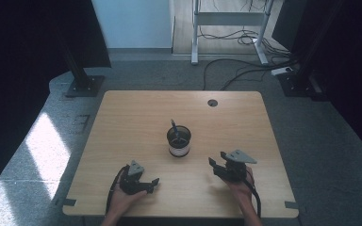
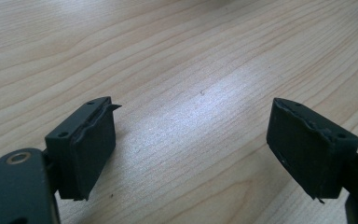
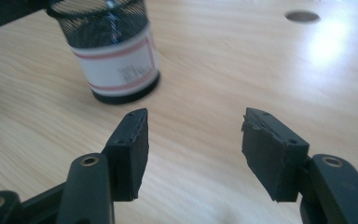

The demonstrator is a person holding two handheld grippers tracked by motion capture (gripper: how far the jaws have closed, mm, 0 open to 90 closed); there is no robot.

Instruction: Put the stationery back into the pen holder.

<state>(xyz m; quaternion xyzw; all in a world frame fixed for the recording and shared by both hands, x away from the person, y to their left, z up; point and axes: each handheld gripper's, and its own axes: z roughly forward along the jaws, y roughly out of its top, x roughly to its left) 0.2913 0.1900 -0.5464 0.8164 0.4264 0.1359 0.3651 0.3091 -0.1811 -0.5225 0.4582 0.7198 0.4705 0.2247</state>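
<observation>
A: The bench (image 1: 136,117) lies under both hands; what stands on it?

B: A black mesh cup (image 1: 178,140) with a pen (image 1: 174,125) in it, ahead of and between the two; just left of the right hand-held gripper (image 1: 218,164), well apart from the left hand-held gripper (image 1: 153,182).

A: Their jaws?

B: Left stands wide apart over bare wood, holding nothing; right is parted, empty, the cup beyond its left jaw, untouched.
</observation>
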